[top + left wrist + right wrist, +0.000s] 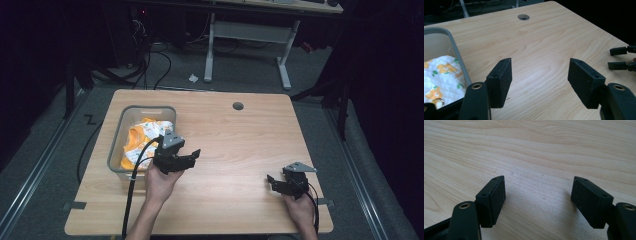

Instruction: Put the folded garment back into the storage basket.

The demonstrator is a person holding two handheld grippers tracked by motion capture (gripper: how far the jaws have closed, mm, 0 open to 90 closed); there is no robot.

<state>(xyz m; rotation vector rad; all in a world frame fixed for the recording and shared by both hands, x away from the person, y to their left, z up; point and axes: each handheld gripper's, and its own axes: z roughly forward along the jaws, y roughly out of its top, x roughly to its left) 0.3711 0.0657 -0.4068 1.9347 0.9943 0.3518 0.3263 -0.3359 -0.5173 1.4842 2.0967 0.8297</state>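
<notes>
A grey plastic bin (121, 129) stands at the table's left and holds a white quilted cloth with orange prints (139, 140). The same bin (459, 58) and cloth (441, 75) sit at the left of the left gripper view. My left gripper (192, 156) hovers just right of the bin, jaws open, nothing between them (539, 82). My right gripper (272, 181) rests low near the table's front right, open and empty (537, 200), over bare wood. Its jaws also appear at the right edge of the left gripper view (621, 58).
The wooden table (235, 150) has a round cable hole (238, 106) near its far edge. Behind it stand a white desk frame (247, 45) and loose cables on the grey floor. A black cable trails from the left gripper along the person's forearm (131, 200).
</notes>
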